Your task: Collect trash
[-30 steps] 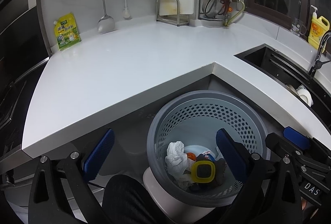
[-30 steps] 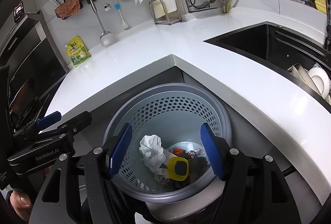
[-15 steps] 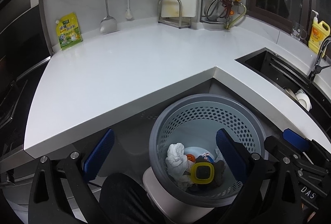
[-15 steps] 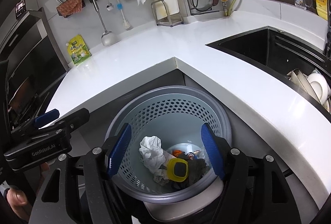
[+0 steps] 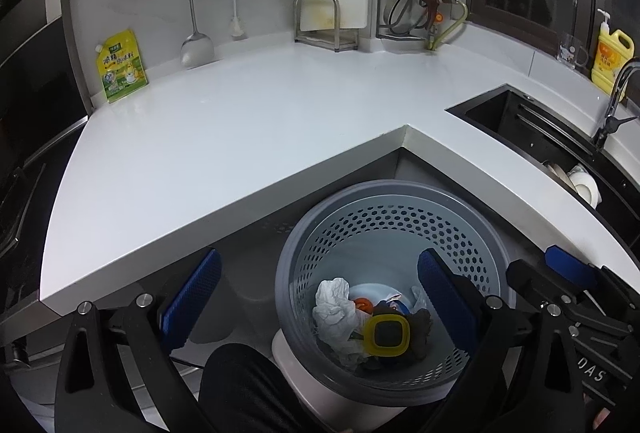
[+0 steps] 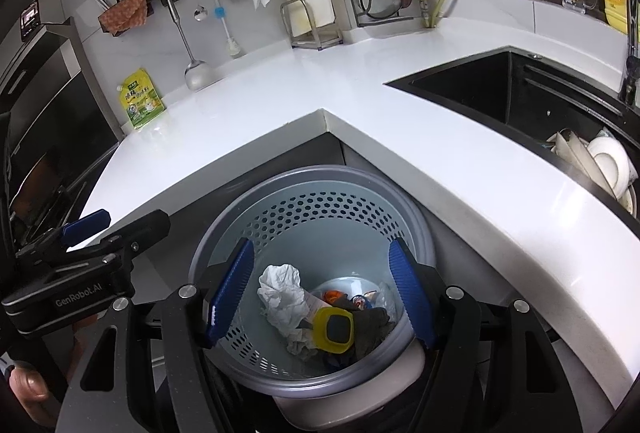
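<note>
**Trash gathered in the perforated bin below the counter corner**

The grey perforated bin (image 6: 408, 217) stands just under the inner corner of the white countertop (image 6: 460, 161). Inside lie a crumpled tissue (image 6: 280, 297), a yellow-rimmed lid (image 6: 334, 329) and a dark rag (image 6: 372, 323). Both the left gripper (image 5: 320, 305) and the right gripper (image 6: 320, 297) hang above the bin, jaws wide apart and holding nothing. The tissue looks light and soft, best pinched at its bulk; the lid seems stiff and possibly slippery, best taken across its rim.
</note>
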`<state>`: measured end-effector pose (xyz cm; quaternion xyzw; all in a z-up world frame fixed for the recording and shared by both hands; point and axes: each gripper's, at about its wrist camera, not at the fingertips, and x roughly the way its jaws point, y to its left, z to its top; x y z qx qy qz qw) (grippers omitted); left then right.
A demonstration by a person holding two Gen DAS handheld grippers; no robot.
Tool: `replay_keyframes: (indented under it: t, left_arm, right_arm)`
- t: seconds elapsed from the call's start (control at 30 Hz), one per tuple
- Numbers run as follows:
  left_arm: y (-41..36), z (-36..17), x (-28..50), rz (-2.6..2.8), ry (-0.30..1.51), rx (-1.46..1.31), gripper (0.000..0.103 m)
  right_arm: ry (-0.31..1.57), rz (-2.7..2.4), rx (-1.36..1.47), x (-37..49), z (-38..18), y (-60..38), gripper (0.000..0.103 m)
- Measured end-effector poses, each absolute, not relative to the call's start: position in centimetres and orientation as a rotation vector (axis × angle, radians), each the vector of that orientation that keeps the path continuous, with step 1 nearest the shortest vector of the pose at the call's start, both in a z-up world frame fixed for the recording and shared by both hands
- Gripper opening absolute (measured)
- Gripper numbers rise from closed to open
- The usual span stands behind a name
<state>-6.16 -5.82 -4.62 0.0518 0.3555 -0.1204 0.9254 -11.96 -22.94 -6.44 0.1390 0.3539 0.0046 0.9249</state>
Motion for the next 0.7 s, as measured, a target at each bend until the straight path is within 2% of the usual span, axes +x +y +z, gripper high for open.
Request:
replay_keyframes:
  t: [0.7]
  left_arm:
    - [-5.4,-5.8,-5.4,-0.215,0.764,0.103,0.097]
  right_arm:
    - [0.754,0.028,0.286,-11.2,-7.6,-22.3,0.067]
